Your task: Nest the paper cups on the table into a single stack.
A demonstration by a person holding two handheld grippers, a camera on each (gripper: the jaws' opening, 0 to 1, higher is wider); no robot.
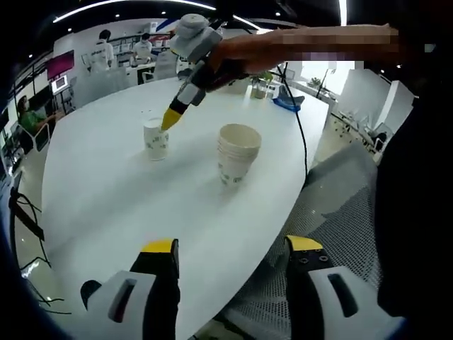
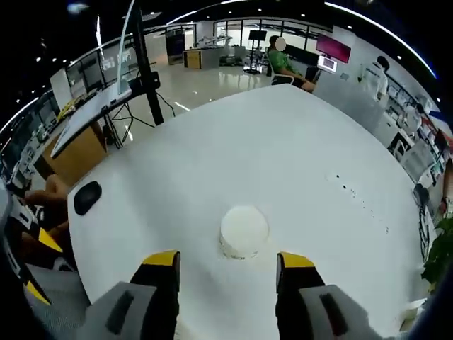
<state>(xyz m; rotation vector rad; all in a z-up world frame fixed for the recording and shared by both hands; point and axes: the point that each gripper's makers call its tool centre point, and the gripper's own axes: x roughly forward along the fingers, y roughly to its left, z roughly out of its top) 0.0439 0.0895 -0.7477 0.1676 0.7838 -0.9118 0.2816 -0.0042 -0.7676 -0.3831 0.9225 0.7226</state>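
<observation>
While our right gripper (image 2: 228,265) hangs over a single cup (image 2: 243,231) on the white table (image 2: 283,156), its jaws are apart with the cup just ahead between them. Our left gripper (image 1: 232,253) is open too, near the table edge. The stack (image 1: 237,154) stands beside the cup (image 1: 156,139).

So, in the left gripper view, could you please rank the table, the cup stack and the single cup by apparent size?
1. Table
2. Cup stack
3. Single cup, though it stands farther from the camera, so its true size is unsure.
</observation>
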